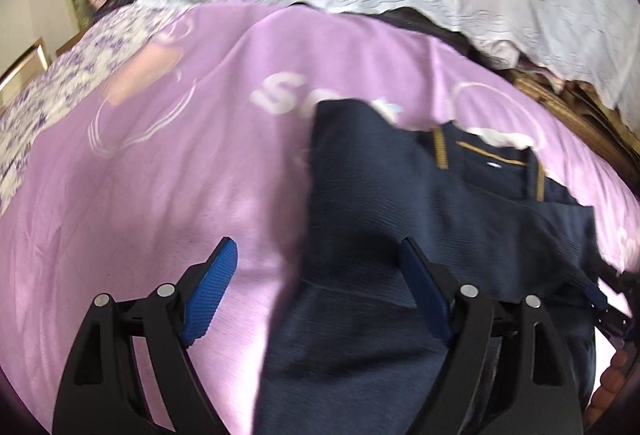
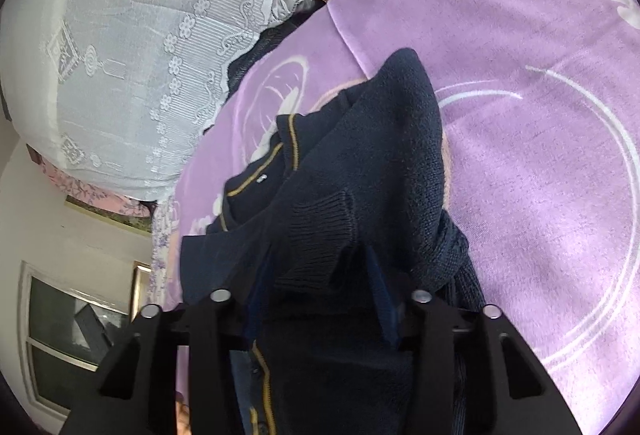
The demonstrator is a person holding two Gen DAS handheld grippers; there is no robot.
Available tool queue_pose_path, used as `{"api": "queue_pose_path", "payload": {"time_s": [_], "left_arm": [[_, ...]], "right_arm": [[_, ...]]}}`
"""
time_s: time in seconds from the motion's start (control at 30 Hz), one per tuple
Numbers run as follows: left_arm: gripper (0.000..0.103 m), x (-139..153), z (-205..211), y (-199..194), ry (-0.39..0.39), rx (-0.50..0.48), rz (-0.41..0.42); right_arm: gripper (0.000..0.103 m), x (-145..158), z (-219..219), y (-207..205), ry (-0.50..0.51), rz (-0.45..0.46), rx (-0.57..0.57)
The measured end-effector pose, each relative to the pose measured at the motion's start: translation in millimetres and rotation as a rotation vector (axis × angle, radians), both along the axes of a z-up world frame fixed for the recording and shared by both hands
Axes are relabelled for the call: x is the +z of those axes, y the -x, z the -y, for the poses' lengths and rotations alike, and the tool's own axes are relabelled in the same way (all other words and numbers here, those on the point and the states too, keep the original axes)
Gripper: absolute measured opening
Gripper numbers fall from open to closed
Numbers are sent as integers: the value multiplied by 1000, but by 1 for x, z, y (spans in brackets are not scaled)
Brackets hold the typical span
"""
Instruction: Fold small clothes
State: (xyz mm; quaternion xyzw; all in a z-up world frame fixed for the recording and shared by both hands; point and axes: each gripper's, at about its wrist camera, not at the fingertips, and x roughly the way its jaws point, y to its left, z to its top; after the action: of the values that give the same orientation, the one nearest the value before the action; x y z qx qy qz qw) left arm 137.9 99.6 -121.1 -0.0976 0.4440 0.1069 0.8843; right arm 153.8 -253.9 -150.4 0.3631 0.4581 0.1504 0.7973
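Each hand-held tool is matte black plastic. The left tool (image 1: 316,255) has two curved, hollow-sided arms, each carrying two round silver pivot pins, and ends in bright blue ribbed pads (image 1: 212,291), the right-hand pad darker in shade. The right tool (image 2: 320,275) has the same build: black arms with triangular cut-outs, four silver pins in a row, a black crossbar between the arms, and dark blue pads (image 2: 382,299), only partly visible.

your left gripper (image 1: 316,255): jaws spread wide, blue pads (image 1: 212,291) clear of everything, tilted downward. your right gripper (image 2: 316,275): jaws partway in, seemingly pressing dark knit between them, though the pads are mostly hidden.
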Motion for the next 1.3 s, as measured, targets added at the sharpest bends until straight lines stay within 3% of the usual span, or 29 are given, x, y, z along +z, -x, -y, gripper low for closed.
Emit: {"api": "queue_pose_path", "payload": {"time_s": [0.1, 0.17, 0.33, 0.4, 0.47, 0.53, 0.67, 0.8, 0.93, 1.07, 1.13, 1.2, 1.3], "left_arm": [[80, -14, -9, -8, 20, 22, -42], [81, -20, -14, -10, 29, 26, -59], [84, -20, -14, -9, 19, 11, -61], [88, -20, -14, -9, 12, 6, -57], [91, -22, -16, -11, 13, 8, -65], [92, -25, -16, -13, 5, 11, -76], [94, -28, -7, -17, -80, 2, -103], [88, -3, -11, -9, -28, 13, -47], [88, 17, -4, -18, 5, -32, -6], [88, 8, 14, -41, -39, -96, -28], [86, -18, 17, -60, -100, -78, -101], [97, -38, 8, -68, -81, -70, -107], [97, -35, 10, -65, -109, -67, -75]], "right_arm": [[25, -4, -14, -2, 121, 27, 7], [11, 5, -22, -2, 175, 82, 26], [11, 35, -22, -1, 296, 205, 22], [11, 30, -13, -7, 351, 182, -1], [11, 11, -1, -14, 330, 112, -17], [10, 0, -1, -16, 329, 109, 3], [11, 10, -7, -10, 396, 136, -3], [16, 37, -5, 5, 406, 227, -83], [16, 58, -26, 5, 351, 290, 1], [15, 45, -50, -19, 361, 237, 67], [16, 29, -54, -34, 368, 184, 77], [0, 3, -54, -48, 368, 107, 100], [0, -8, -35, -53, 243, 97, 81]]}}
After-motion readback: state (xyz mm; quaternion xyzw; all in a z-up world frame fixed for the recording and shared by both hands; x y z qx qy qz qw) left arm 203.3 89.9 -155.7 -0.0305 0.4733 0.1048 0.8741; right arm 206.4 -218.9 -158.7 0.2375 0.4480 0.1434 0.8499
